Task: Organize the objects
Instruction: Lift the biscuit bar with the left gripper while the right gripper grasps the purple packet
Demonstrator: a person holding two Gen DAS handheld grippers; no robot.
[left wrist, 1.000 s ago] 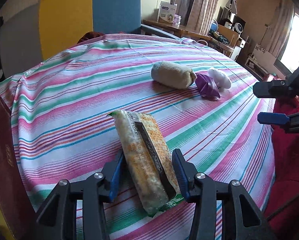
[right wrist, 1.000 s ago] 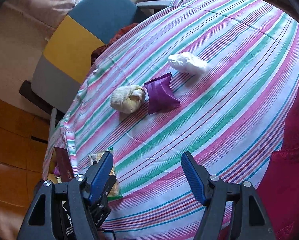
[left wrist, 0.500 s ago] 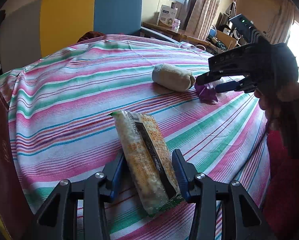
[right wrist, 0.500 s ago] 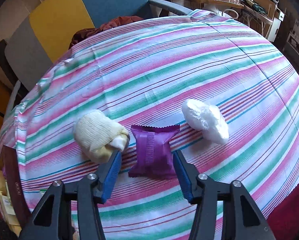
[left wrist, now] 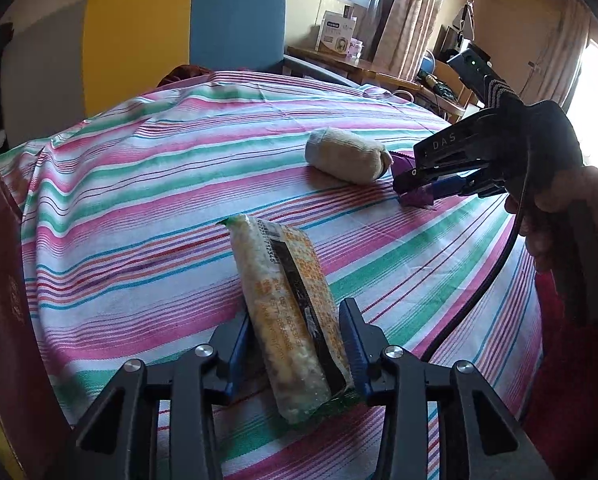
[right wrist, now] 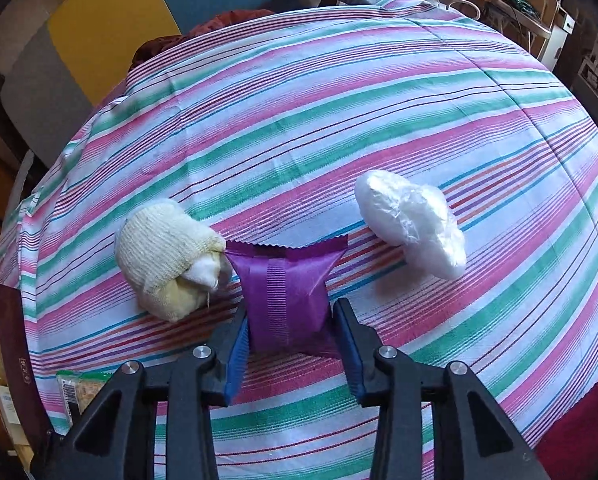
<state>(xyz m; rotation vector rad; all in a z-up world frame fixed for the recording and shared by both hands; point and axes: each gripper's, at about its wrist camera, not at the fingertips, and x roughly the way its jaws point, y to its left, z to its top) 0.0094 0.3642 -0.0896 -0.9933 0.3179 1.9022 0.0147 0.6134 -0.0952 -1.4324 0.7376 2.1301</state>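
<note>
A long orange-and-white snack packet [left wrist: 287, 300] lies on the striped tablecloth [left wrist: 139, 200]. My left gripper [left wrist: 295, 336] straddles its near end, jaws closing, and both blue pads touch its sides. Farther right, a purple foil packet [right wrist: 285, 292] sits between the pads of my right gripper [right wrist: 289, 332], which pinch it at the waist. In the left wrist view a hand [left wrist: 559, 200] holds the right gripper [left wrist: 423, 190] tilted down over that packet. A rolled cream sock [right wrist: 167, 264] touches the purple packet's left corner. To its right lies a white plastic bundle [right wrist: 413, 224].
A dark red box [left wrist: 3, 320] stands at the table's left edge. Behind the table is a grey, yellow and blue chair [left wrist: 179, 40] with a dark red cloth on its seat. A cluttered desk [left wrist: 379, 72] stands at the back right. The black cable [left wrist: 479, 300] hangs from the right gripper.
The right gripper swung in from the right, dropped over the purple packet and closed its wide jaws onto it. The left jaws narrowed against the snack packet; that hand stayed put.
</note>
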